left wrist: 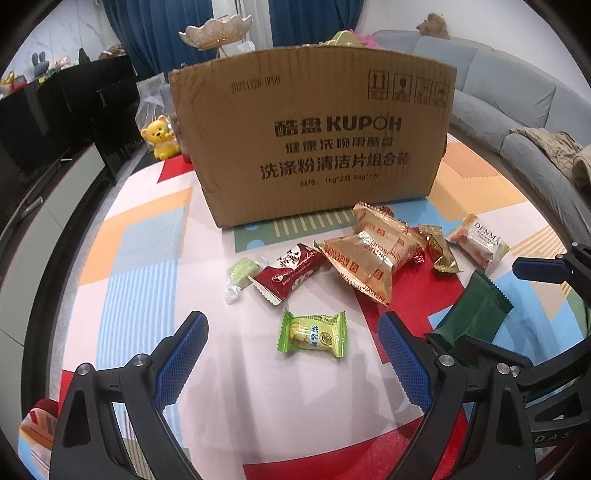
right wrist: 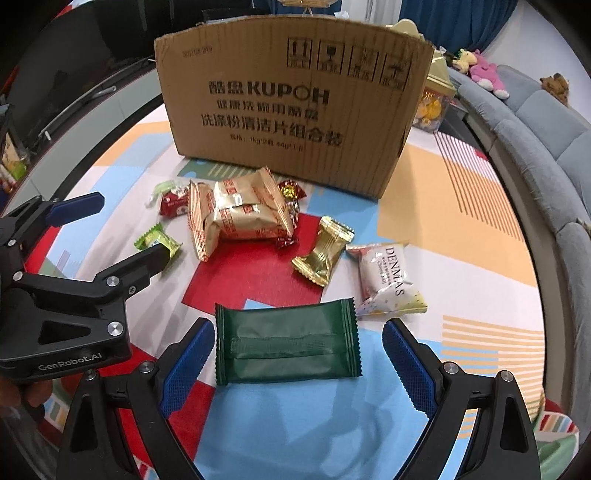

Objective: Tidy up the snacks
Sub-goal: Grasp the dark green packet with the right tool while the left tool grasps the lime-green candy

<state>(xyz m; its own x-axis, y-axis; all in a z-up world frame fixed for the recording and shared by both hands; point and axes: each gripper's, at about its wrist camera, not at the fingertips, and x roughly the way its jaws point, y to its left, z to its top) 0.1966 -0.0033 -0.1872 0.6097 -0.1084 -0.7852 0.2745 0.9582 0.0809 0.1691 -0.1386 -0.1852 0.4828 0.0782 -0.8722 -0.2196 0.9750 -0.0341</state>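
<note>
Grey sofa (left wrist: 491,70), blue curtains (left wrist: 155,33), patterned mat (left wrist: 147,236).

- 1 cardboard box (left wrist: 310,136)
- 2 gold biscuit packs (right wrist: 245,216), stacked
- 1 dark green packet (right wrist: 286,341)
- 1 white Denmas packet (right wrist: 388,280)
- 1 small gold wrapper (right wrist: 323,251)
- 1 light green candy (left wrist: 313,334)
- 1 red-and-white packet (left wrist: 290,275)
- 1 pale green sweet (left wrist: 240,275)
- 1 red foil candy (right wrist: 291,192)
- 2 grippers: left gripper (left wrist: 291,369), right gripper (right wrist: 297,369)

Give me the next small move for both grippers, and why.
Probably ease each gripper straight down, then close. The right gripper is open with the dark green packet between its fingers, not pinched. The left gripper is open, framing the light green candy. Both snacks lie flat on the mat in front of the cardboard box.
</note>
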